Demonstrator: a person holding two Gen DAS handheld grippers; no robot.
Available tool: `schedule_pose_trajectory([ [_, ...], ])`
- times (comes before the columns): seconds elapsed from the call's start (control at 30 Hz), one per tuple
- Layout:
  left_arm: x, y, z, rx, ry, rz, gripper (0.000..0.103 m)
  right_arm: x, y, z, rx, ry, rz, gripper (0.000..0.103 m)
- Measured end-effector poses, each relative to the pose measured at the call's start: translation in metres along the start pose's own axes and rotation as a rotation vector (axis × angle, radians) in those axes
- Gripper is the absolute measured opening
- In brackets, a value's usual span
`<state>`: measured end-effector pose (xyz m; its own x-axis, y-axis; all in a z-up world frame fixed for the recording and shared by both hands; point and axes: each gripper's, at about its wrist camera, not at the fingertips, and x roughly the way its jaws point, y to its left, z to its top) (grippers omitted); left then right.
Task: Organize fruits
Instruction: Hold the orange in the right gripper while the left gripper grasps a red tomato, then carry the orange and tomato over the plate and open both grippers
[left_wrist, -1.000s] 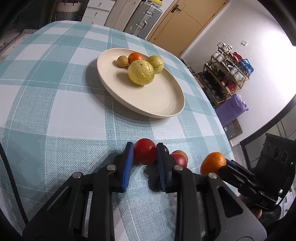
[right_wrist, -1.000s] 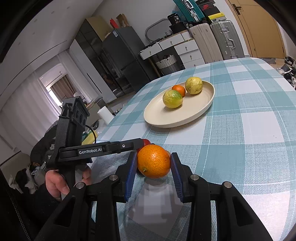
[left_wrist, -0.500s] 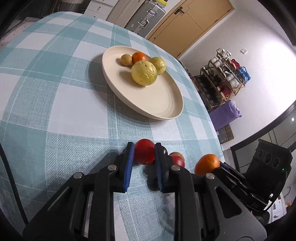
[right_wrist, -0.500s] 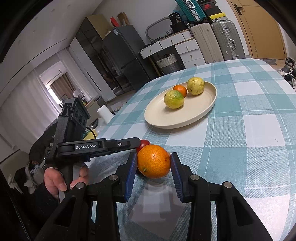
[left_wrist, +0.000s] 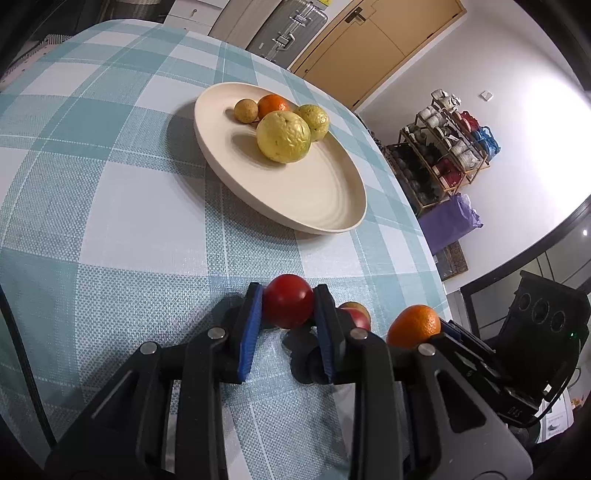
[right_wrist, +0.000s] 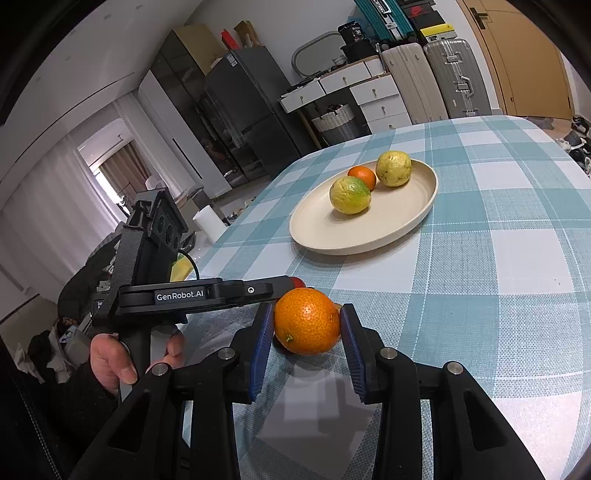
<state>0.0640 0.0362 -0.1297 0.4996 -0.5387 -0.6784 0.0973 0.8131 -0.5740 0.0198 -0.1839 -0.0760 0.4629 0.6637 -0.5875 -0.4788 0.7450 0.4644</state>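
Fruit in both jaws right now! The left gripper (left_wrist: 288, 306) pinches a red tomato (left_wrist: 289, 305) across its middle, blue pads pressed to either side, just above the checked cloth of the desk (left_wrist: 110, 206). The right gripper (right_wrist: 307, 328) squeezes an orange (right_wrist: 307, 325) the same way, at its widest part. A second red fruit (left_wrist: 355, 314) lies on the cloth between the two, touching or nearly touching the left gripper's right finger. Ahead, well apart, waits the cream plate (left_wrist: 332, 206), already carrying two yellow-green fruits, a small orange and a little brown one at its far side, with the near half bare. Judging by looks, the tomato is smooth, soft and easily bruised, so a light grip at the equator suits it; the orange is firmer, its dimpled skin less slippery.
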Motion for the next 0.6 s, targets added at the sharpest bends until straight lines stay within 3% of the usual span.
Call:
schedule_pose_trajectory([
  [0.3, 0.005, -0.002, 0.0, 0.003, 0.005, 0.014, 0.026, -0.001, -0.001, -0.001, 0.004, 0.001, -0.003, 0.037],
  [0.6, -0.023, -0.002, 0.017, 0.019, -0.059, 0.016, 0.026, -0.002, -0.001, 0.011, -0.005, -0.019, 0.009, 0.037],
])
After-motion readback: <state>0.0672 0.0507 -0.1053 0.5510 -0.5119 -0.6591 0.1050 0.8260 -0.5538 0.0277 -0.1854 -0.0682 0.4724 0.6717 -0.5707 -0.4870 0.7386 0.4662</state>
